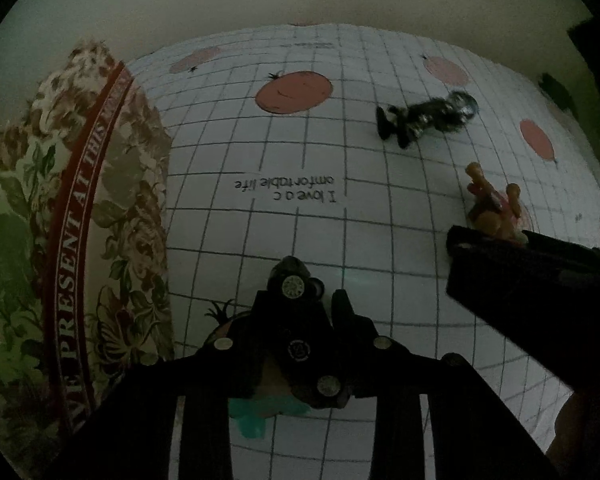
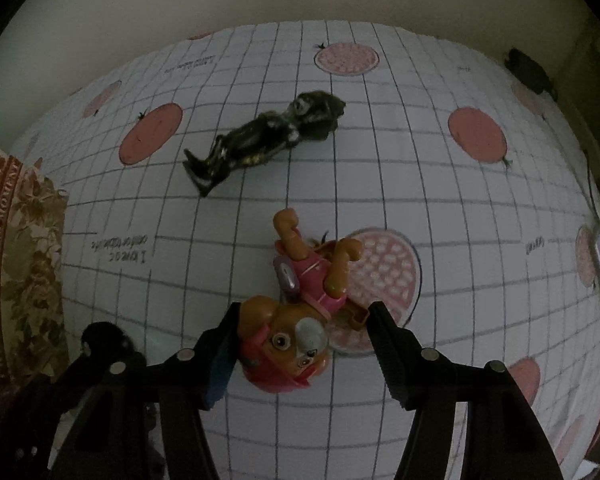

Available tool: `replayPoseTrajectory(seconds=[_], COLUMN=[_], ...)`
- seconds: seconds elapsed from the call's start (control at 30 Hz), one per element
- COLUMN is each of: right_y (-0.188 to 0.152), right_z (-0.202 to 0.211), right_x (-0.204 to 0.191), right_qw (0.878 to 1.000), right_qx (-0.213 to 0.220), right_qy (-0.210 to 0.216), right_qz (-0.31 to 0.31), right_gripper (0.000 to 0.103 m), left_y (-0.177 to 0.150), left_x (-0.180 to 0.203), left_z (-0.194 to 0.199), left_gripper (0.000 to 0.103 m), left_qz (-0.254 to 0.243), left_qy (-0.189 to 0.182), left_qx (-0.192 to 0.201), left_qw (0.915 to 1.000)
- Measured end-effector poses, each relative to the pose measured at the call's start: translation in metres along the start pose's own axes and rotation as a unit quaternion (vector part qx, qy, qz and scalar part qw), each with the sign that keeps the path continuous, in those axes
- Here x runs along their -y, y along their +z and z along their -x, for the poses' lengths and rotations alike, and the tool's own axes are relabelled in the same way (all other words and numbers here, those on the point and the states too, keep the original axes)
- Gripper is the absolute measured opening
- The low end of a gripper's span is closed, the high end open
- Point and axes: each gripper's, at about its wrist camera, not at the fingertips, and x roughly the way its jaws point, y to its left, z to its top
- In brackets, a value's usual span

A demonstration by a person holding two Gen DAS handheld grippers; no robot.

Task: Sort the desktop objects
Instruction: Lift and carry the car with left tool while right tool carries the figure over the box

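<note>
My left gripper points down at the table, shut on a small black toy with round silver studs; the toy's top sticks out past the fingertips. In the right wrist view, a brown puppy figure in a pink outfit lies on its back on the tablecloth. My right gripper is shut on it: the left pad presses the head and the right finger touches a brown paw. A dark doll lies farther back, apart from both grippers. It shows again as the dark doll in the left wrist view.
A white grid-patterned tablecloth with red tomato prints covers the table. A floral tin with a red lettered band stands at the left, close to my left gripper. A dark object sits at the far right corner.
</note>
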Motion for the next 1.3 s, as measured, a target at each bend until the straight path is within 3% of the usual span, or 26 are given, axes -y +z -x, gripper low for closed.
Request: replayPoseTrajectory(seconds=[0.4, 0.7, 0.77, 0.97, 1.13, 1.3], right_y=[-0.016, -0.009, -0.032, -0.028, -0.022, -0.031], right_z=[0.012, 0.042, 0.058, 0.113, 0.163, 0.205], right_x=[0.026, 0.035, 0.047, 0.041, 0.02, -0.002], right_qw=[0.993, 0.989, 0.987, 0.978, 0.972, 0.959], right_qx=[-0.024, 0.02, 0.039, 0.117, 0.183, 0.25], right_qy=[0.044, 0.053, 0.054, 0.062, 0.065, 0.086], right_qz=[-0.103, -0.139, -0.148, -0.163, -0.131, -0.103], right_gripper=[0.065, 0.065, 0.065, 0.065, 0.065, 0.065], left_y=[-0.012, -0.003, 0.002, 0.007, 0.009, 0.011], left_x=[0.016, 0.013, 0.007, -0.017, -0.038, -0.055], left_z=[0.014, 0.062, 0.072, 0.106, 0.131, 0.158], left_gripper=[0.032, 0.032, 0.032, 0.032, 0.032, 0.032], left_qz=[-0.039, -0.03, -0.026, 0.009, 0.038, 0.05], left_qy=[-0.015, -0.043, -0.052, -0.072, -0.084, -0.089], left_qx=[-0.014, 0.037, 0.052, 0.09, 0.128, 0.165], left_qw=[0.999, 0.9979, 0.9969, 0.9933, 0.9874, 0.981])
